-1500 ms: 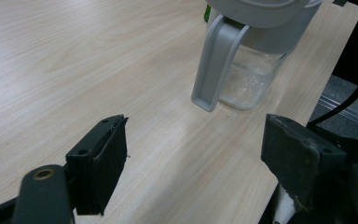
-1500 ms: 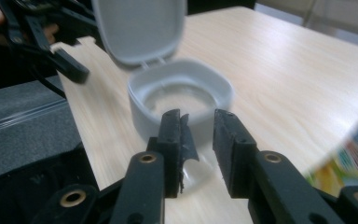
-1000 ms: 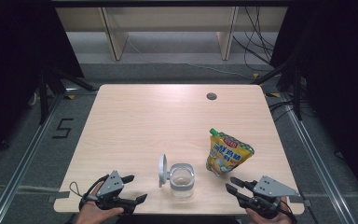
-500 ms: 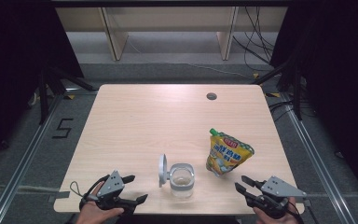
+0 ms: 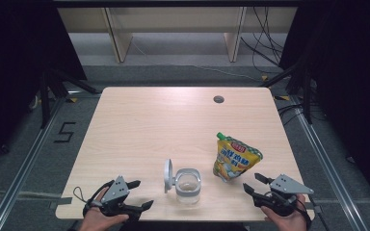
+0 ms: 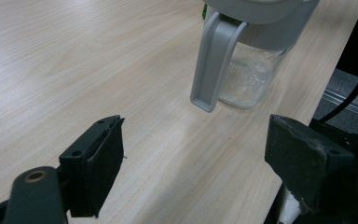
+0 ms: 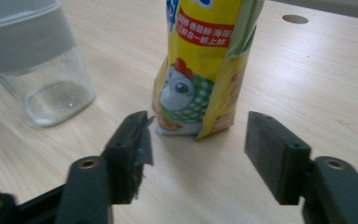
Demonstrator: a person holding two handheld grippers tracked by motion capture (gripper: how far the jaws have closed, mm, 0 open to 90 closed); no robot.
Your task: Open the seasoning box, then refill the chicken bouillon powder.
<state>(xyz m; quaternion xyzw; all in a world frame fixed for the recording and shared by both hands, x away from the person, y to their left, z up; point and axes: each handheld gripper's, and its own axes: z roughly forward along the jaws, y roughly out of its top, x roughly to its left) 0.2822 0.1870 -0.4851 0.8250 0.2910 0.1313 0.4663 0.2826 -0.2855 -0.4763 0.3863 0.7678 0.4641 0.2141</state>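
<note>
A clear jar (image 5: 188, 185) with a grey collar stands near the front edge of the table (image 5: 173, 120), about midway along it; its grey lid (image 5: 167, 176) is swung open and stands on edge at the jar's left. The jar looks empty, though the glass is too hazy in the left gripper view to be sure. Just right of it, a yellow pouch (image 5: 235, 157) stands upright with a green cap on top, apart from the jar. The right gripper (image 5: 254, 185) sits near the front right corner, jaws spread wide and empty, facing the pouch's base (image 7: 196, 123). The left gripper (image 5: 140, 195) rests by the front edge, jaws also wide and empty, the jar (image 6: 249, 70) ahead of it. The table's back half lies bare apart from a cable hole (image 5: 218, 99).
</note>
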